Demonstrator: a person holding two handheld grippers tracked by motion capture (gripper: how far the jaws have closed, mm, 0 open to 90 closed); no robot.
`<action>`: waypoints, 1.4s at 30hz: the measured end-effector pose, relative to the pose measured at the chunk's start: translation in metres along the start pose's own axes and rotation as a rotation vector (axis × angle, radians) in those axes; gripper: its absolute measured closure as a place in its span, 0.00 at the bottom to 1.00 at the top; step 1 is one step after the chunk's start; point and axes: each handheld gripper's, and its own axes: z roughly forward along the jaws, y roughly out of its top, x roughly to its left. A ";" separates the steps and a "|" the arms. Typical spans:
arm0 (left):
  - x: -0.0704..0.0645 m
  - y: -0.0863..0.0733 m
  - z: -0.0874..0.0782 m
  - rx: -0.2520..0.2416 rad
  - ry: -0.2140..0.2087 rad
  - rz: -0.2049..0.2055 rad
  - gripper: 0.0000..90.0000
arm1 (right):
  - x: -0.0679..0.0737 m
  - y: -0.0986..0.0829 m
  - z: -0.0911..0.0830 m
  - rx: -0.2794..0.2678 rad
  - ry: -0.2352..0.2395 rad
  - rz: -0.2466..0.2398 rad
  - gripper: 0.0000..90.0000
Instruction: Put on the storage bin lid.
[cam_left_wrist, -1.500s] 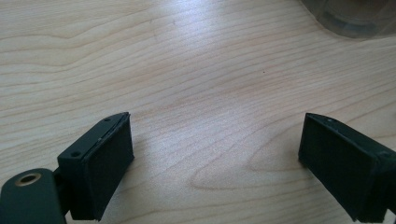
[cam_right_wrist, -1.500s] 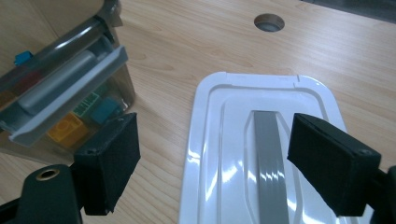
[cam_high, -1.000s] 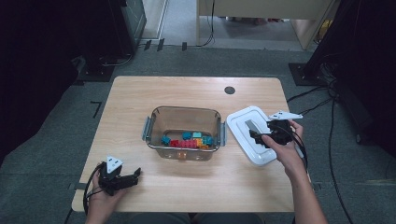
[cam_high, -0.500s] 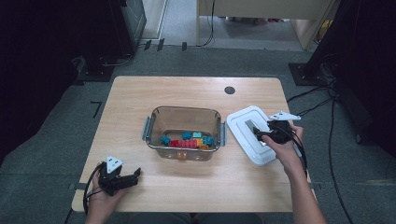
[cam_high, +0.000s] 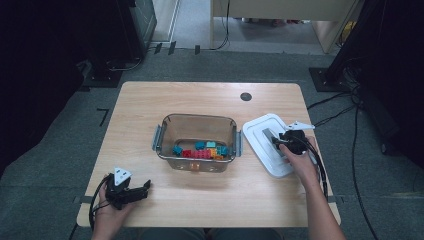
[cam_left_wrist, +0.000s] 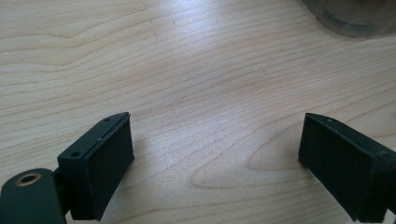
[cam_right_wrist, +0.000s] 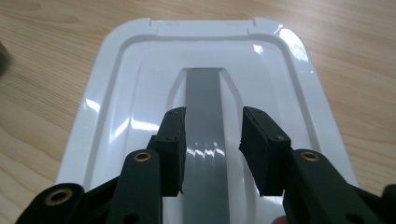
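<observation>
Two grippers are in play, and they are doing very different things. At the right of centre in the high view, the right gripper (cam_high: 278, 141) sits over the white lid (cam_high: 260, 131), which lies flat on the table (cam_high: 140, 107) just right of the clear container (cam_high: 170, 125). In the right gripper view its jaws straddle the grey handle strip (cam_right_wrist: 201, 93) running down the lid's middle, a gap showing on each side, so they are parted and not yet pinching it. The left gripper (cam_high: 142, 187) rests at the lower left of the high view, well apart from the container; the left gripper view shows its jaws spread wide over bare wood, holding nothing. Coloured blocks (cam_high: 200, 150) lie along the near side of the container, which stands uncovered. By my reading the work is at an early stage: the reach for the lid looks done, while closing on the handle, lifting the lid and setting it onto the container all remain
</observation>
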 end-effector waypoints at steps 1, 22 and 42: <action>0.000 0.000 0.000 0.000 0.000 0.000 0.11 | 0.000 -0.001 0.002 0.004 -0.003 0.006 0.67; 0.000 0.000 0.000 0.000 0.000 0.000 0.11 | 0.007 -0.011 0.011 0.014 -0.010 -0.004 0.75; 0.000 0.000 0.000 0.001 0.000 0.001 0.11 | 0.038 -0.047 -0.025 0.011 0.021 0.000 0.67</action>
